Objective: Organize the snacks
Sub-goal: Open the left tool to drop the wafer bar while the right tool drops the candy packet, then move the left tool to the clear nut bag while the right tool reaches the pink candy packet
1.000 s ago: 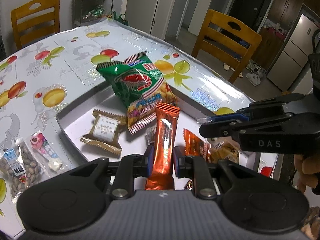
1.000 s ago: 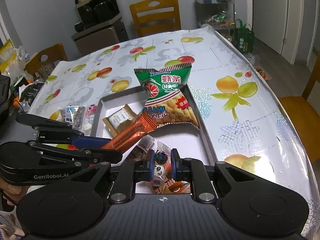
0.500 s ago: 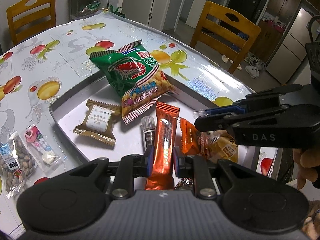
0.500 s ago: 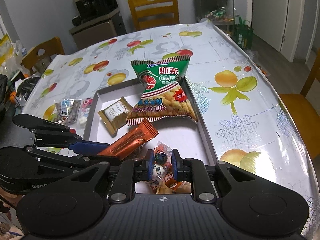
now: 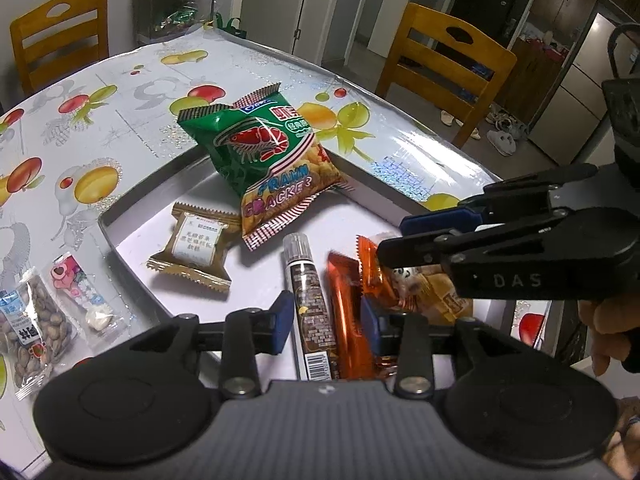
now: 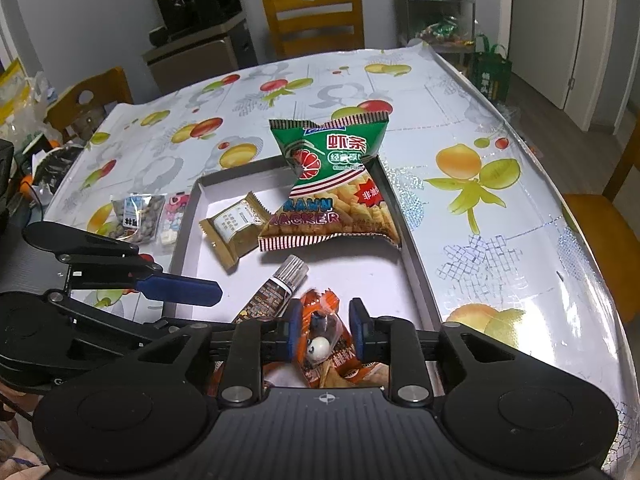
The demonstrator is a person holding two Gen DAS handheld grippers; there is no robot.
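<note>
A grey tray (image 5: 132,216) (image 6: 404,220) holds a green prawn cracker bag (image 5: 264,160) (image 6: 336,184), a gold biscuit pack (image 5: 194,244) (image 6: 236,228), a dark tube (image 5: 308,300) (image 6: 276,292), an orange bar (image 5: 350,320) and a small orange candy pack (image 6: 324,332). My left gripper (image 5: 326,320) is open over the tube and the orange bar, which lie in the tray between its fingers. My right gripper (image 6: 324,332) is open around the candy pack, which rests on other orange packs.
A bag of seeds (image 5: 24,324) (image 6: 136,216) and a pink candy pack (image 5: 80,296) (image 6: 174,216) lie on the fruit-print tablecloth left of the tray. Wooden chairs (image 5: 444,68) (image 6: 316,16) stand around the table.
Both grippers have opened. The left let go of the orange bar, which now lies in the tray beside the tube. The right let go of the small candy pack.
</note>
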